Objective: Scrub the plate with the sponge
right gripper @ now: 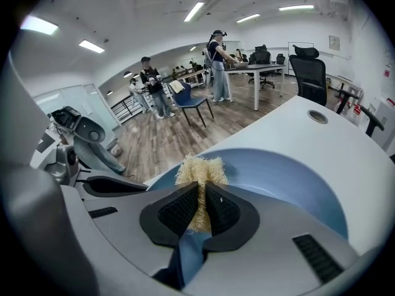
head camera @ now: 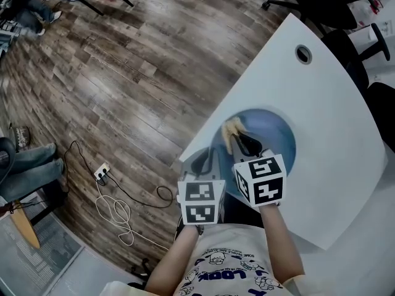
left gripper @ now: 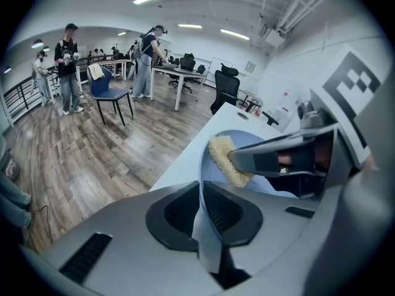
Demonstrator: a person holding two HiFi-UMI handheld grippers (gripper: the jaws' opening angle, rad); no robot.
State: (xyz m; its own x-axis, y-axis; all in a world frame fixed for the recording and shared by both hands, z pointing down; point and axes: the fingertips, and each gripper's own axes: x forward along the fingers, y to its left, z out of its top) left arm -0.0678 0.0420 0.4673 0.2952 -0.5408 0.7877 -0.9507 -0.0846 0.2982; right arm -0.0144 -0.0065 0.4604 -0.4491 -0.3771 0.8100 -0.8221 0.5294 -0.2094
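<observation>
Now my left gripper (left gripper: 202, 193) pinches the plate (left gripper: 245, 137) rim, my right gripper (right gripper: 202, 205) clamps the sponge (right gripper: 200, 168); hard scrubbing could slip that thin hold.

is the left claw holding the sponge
No, the left claw is shut on the rim of the blue plate, while the sponge sits in the right claw.

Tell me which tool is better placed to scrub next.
Right. The right tool is shut on the sponge, which sits against the plate. The left tool is clamped on the plate's rim, probably steadying it.
</observation>
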